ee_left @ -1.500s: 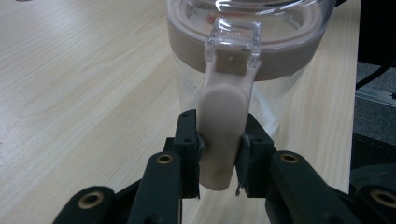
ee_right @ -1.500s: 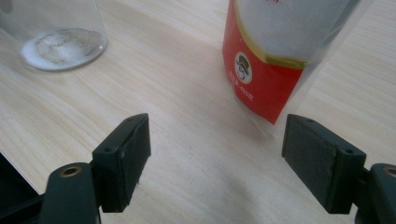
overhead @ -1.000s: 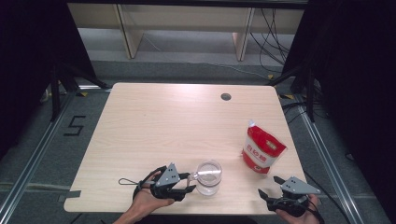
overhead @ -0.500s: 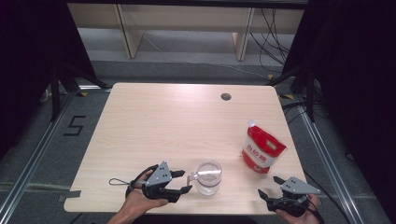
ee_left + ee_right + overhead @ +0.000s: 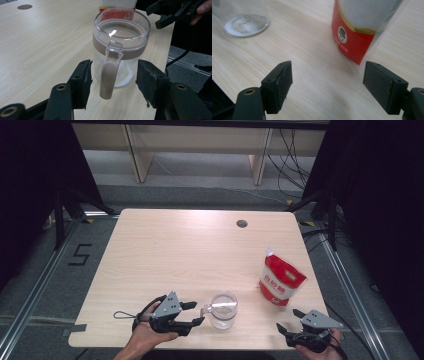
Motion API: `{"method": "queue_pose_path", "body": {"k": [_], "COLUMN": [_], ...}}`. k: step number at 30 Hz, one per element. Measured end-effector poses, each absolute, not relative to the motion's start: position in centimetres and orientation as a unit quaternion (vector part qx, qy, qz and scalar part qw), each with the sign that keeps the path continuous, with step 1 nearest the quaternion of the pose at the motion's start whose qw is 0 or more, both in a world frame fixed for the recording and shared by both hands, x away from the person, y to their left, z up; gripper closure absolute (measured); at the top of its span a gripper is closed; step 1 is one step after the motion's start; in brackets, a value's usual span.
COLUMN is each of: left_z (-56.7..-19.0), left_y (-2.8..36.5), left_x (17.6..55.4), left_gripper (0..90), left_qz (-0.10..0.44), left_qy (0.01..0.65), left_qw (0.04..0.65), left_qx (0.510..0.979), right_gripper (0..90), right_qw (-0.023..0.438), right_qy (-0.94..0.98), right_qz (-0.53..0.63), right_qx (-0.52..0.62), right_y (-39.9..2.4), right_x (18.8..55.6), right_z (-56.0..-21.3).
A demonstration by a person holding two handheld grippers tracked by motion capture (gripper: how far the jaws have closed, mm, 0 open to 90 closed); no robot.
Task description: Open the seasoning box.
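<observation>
While the clear jar (image 5: 223,309) stands upright near the front edge of the wooden table (image 5: 190,250), the left gripper (image 5: 192,313) is held just to its left, pointed at it. Its jaws are seen apart in the left gripper view, one on each side of the jar's brown handle (image 5: 109,75), and neither pad (image 5: 87,75) is pressed against it; a gap is left on both sides. The jaws have just been closing slightly, with the handle between them but not clamped. A brown band is worn around the jar below its rim, and a clear flip lid (image 5: 121,27) is set on top. A thin layer of white powder (image 5: 247,23) is seen on the jar's bottom.

To the right of the jar and a little farther away, a red and white pouch (image 5: 281,281) is stood upright, slightly tilted, well apart from the jar. On its red lower part a small round emblem (image 5: 342,34) is printed, and its upper part is transparent with white contents.

At the near right corner of the table, the right gripper (image 5: 286,330) is held in a hand (image 5: 320,350), low over the table edge. Its jaws are spread wide in the right gripper view, with bare tabletop between them; the pouch is seen beyond them, untouched. A dark round hole (image 5: 242,224) is set in the far part of the table.
</observation>
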State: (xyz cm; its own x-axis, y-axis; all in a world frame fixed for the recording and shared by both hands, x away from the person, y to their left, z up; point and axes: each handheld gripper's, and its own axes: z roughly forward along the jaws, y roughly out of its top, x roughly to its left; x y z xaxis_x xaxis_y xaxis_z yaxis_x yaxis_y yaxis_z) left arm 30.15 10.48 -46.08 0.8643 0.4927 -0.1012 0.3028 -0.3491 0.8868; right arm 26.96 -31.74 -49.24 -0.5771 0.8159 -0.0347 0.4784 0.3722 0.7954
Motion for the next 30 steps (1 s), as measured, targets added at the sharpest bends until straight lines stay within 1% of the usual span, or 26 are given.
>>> {"method": "queue_pose_path", "body": {"k": [2, 4, 5, 8, 9, 10, 13, 14, 17, 18, 19, 20, 21, 22, 26, 30], "left_z": [-45.8, -45.8, -45.7, -45.5, -45.3, -45.3, -44.9, -44.7, -44.5, -44.5, -44.5, -44.5, -44.6, -44.6, -44.8, -44.8], "left_y": [10.6, 10.5, 10.5, 10.5, 10.6, 10.5, 10.3, 10.3, 10.0, 10.0, 9.9, 9.5, 9.3, 9.1, 8.7, 8.8], "left_x": [30.2, 30.2, 30.2, 30.1, 30.1, 30.0, 30.0, 30.1, 30.2, 30.2, 30.4, 30.4, 30.6, 30.4, 30.5, 30.5], "left_gripper": [49.0, 52.8, 55.4, 63.8, 67.1, 69.8, 74.8, 76.6, 82.5, 83.9, 85.1, 86.0, 86.6, 87.1, 87.7, 87.9], "left_qz": [0.102, 0.096, 0.1, 0.098, 0.108, 0.105, 0.11, 0.12, 0.12, 0.12, 0.122, 0.116, 0.119, 0.114, 0.115, 0.12], "left_qy": [0.238, 0.243, 0.241, 0.236, 0.227, 0.234, 0.231, 0.226, 0.237, 0.237, 0.225, 0.237, 0.224, 0.236, 0.231, 0.235], "left_qw": [0.51, 0.516, 0.522, 0.532, 0.529, 0.535, 0.542, 0.537, 0.543, 0.543, 0.544, 0.543, 0.544, 0.54, 0.536, 0.534], "left_qx": [0.82, 0.816, 0.812, 0.807, 0.81, 0.805, 0.8, 0.804, 0.797, 0.797, 0.799, 0.797, 0.8, 0.8, 0.804, 0.803], "right_gripper": [24.3, 24.3, 24.3, 24.3, 24.3, 24.2, 24.2, 24.2, 24.2, 24.2, 24.2, 24.2, 24.2, 24.2, 24.2, 24.2], "right_qw": [0.215, 0.215, 0.226, 0.207, 0.214, 0.214, 0.214, 0.213, 0.218, 0.207, 0.213, 0.209, 0.212, 0.214, 0.223, 0.213], "right_qy": [0.799, 0.799, 0.8, 0.801, 0.8, 0.8, 0.802, 0.803, 0.802, 0.803, 0.803, 0.805, 0.806, 0.806, 0.804, 0.803], "right_qz": [0.387, 0.386, 0.39, 0.388, 0.385, 0.385, 0.387, 0.386, 0.387, 0.387, 0.388, 0.387, 0.386, 0.385, 0.385, 0.389], "right_qx": [0.408, 0.406, 0.395, 0.407, 0.408, 0.408, 0.401, 0.401, 0.399, 0.404, 0.4, 0.397, 0.396, 0.396, 0.394, 0.398], "right_y": [-31.7, -31.7, -31.8, -31.6, -31.5, -31.5, -31.4, -31.4, -31.4, -31.4, -31.4, -31.3, -31.3, -31.3, -31.3, -31.2], "right_x": [27.0, 27.0, 27.1, 26.9, 26.9, 26.9, 26.9, 26.9, 27.0, 26.9, 27.0, 27.0, 27.0, 26.9, 26.9, 26.8], "right_z": [-49.2, -49.2, -49.3, -49.3, -49.2, -49.2, -49.2, -49.2, -49.3, -49.3, -49.3, -49.3, -49.2, -49.2, -49.2, -49.2]}}
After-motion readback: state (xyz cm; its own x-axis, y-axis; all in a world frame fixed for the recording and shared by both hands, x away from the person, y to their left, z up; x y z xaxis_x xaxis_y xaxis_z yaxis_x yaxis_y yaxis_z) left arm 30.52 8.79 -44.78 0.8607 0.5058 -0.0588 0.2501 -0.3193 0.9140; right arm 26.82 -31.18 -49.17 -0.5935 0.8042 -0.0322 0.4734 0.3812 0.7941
